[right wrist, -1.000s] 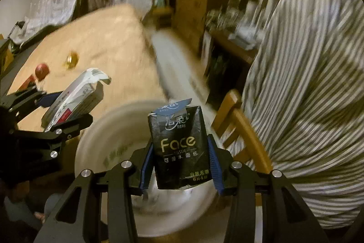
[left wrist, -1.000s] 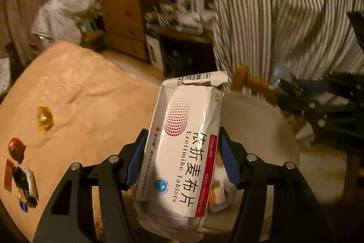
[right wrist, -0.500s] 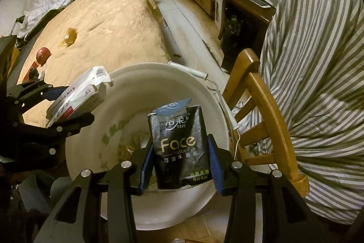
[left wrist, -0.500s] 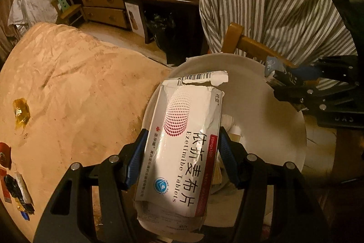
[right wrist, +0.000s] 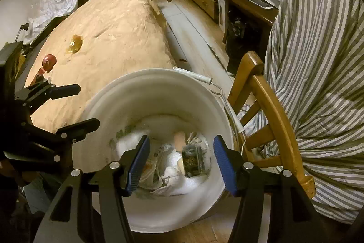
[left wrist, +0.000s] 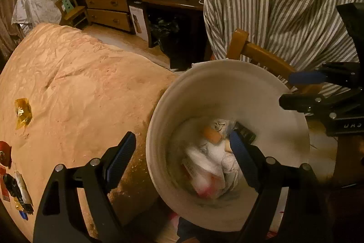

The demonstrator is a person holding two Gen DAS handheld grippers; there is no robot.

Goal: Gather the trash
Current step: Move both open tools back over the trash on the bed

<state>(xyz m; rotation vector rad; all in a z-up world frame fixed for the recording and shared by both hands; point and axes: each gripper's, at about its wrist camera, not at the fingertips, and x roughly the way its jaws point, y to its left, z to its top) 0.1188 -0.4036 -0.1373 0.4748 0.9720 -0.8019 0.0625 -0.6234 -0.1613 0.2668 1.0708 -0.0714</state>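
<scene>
Bed (left wrist: pixel 79 83): one bucket (left wrist: pixel 284 106), two grippers

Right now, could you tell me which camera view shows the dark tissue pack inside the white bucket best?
The right wrist view: the dark tissue pack lies in plain sight on the trash in the white bucket, between that gripper's opening jaws. The left wrist view shows only a dark corner behind a blue finger pad.

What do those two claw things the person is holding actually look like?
Both are alike: the left gripper and the right gripper each have two angular matte black fingers with triangular cut-outs, silver screw heads and ribbed blue pads on the inner faces. No cables show.
</scene>
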